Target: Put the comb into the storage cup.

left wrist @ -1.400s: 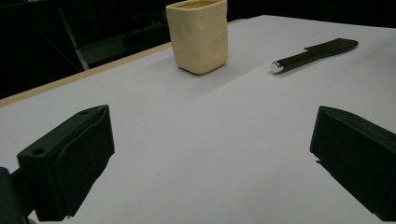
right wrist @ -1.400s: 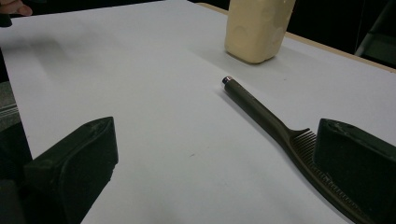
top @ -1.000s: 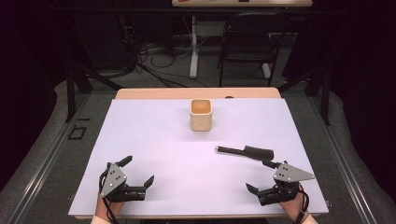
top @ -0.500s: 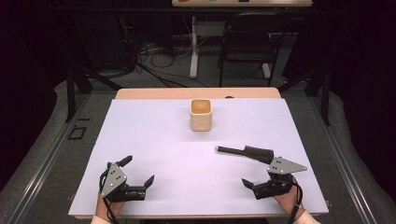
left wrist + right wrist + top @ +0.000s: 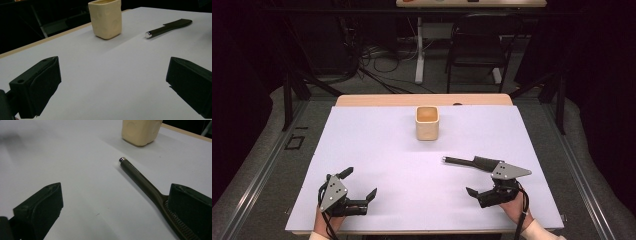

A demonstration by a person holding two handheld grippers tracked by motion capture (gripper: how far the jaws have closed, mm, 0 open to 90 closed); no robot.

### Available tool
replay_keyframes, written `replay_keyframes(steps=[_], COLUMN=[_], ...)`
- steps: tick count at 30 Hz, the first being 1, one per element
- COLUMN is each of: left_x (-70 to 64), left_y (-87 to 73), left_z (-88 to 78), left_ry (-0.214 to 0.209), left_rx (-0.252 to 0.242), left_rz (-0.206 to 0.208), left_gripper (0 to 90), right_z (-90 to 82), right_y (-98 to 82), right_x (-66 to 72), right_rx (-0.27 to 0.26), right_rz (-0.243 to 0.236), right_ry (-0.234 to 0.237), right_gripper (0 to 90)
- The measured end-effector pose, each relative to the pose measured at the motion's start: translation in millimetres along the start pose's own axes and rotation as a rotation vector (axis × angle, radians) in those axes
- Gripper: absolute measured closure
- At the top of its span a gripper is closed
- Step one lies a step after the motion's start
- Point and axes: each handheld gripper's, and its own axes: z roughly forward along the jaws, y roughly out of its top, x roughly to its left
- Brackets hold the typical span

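Note:
A cream square cup [image 5: 427, 122] stands upright at the middle back of the white table cover. A black utensil [image 5: 469, 161] with a metal-tipped handle lies flat to its front right, handle end pointing left. My right gripper [image 5: 480, 183] is open just in front of the utensil's wide end. In the right gripper view, the utensil [image 5: 140, 178] runs from the cup [image 5: 140, 131] side down behind the right-hand jaw of the gripper [image 5: 117, 212]. My left gripper [image 5: 359, 182] is open near the front left, holding nothing. It faces the cup [image 5: 106, 18] and the utensil [image 5: 170, 27].
The white cover [image 5: 362, 135] spans most of the wooden table, whose bare edge [image 5: 382, 100] shows at the back. A dark chair [image 5: 474, 45] and floor cables stand beyond the table. Metal frame rails run along both sides.
My right gripper has moved forward and a little left, closer to the utensil's wide end. The left gripper, cup and utensil have stayed put.

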Motion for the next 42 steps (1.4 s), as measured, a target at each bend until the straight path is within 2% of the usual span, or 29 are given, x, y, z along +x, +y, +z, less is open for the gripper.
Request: replay_keyframes(steps=[8, 17, 23, 34, 42], left_x=[-0.5, -0.4, -2.4, -2.2, -1.0], left_y=[0.2, 0.3, 1.2, 1.1, 0.5], left_z=[1.3, 1.1, 2.3, 4.2, 4.0], left_ry=[0.001, -0.004, -0.009, -0.024, -0.018], left_rx=[0.002, -0.001, -0.003, -0.002, 0.001], left_rz=[0.001, -0.002, 0.001, 0.003, 0.002], left_gripper=[0.0, 0.0, 0.0, 0.0, 0.0], right_z=[9.3, 30.0, 43.2, 71.3, 80.4], right_y=[8.4, 22.0, 32.4, 46.7, 51.4], right_x=[-7.5, -20.4, -26.4, -36.6, -43.1], right_rx=[0.003, 0.008, 0.002, 0.033, 0.05], right_rz=[-0.007, 0.011, 0.022, 0.018, 0.028], right_ry=[-0.005, -0.005, 0.015, 0.017, 0.008], right_gripper=[0.0, 0.0, 0.0, 0.0, 2.0])
